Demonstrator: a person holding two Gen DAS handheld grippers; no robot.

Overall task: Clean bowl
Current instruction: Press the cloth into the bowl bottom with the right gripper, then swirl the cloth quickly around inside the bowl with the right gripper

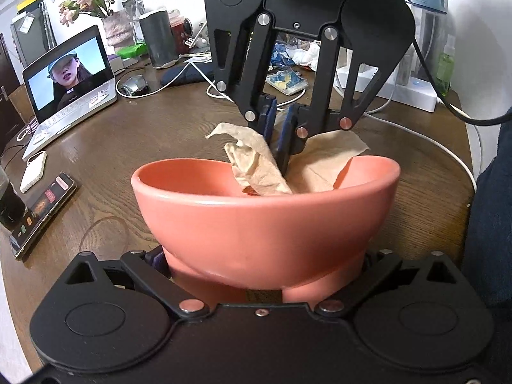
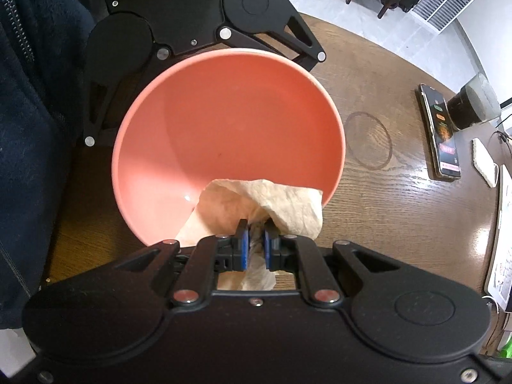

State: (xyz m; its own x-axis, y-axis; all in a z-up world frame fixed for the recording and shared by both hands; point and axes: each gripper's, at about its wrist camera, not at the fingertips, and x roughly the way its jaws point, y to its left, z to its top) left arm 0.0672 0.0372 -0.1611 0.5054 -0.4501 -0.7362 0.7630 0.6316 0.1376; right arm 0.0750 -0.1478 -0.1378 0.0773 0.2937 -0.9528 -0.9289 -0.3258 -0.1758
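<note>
The left tool [image 1: 262, 265] grips the pink bowl [image 1: 265, 224] by its foot, tipped up off the counter [image 1: 166, 137]. The right tool [image 2: 255, 246] pinches a brown paper towel [image 2: 272, 204] that lies over the bowl's rim just ahead of it. I think wiping goes best with slow circles and gentle pushing. The phone [image 2: 440, 131] lies well off to the right tool's right, with bare counter between.

Both views are evenly and brightly lit. Glare is seen on the bench [image 2: 400, 198] right of the bowl [image 2: 224, 121]. Edges are bent and vignetted by fisheye distortion.
</note>
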